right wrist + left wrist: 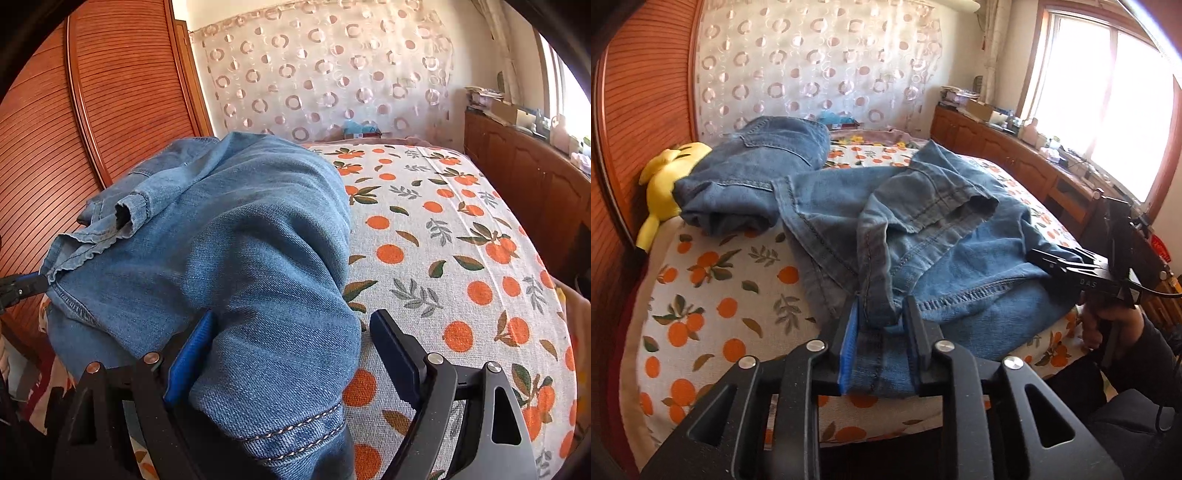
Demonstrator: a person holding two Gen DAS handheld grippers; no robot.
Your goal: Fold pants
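Observation:
Blue denim pants lie bunched on the orange-print bed sheet, one part heaped at the back left and a leg folded across the middle. My left gripper is at the near edge of the bed, its pads closed on a raised fold of the denim hem. In the right wrist view the pants drape between the wide-apart fingers of my right gripper. The blue left pad touches the cloth; the right finger stands clear of it. The right gripper also shows at the pants' right edge.
A yellow plush toy lies at the bed's far left against the wooden wardrobe. A low wooden cabinet with clutter runs under the window on the right. A hand holds the right gripper's handle. Bare sheet spreads to the right.

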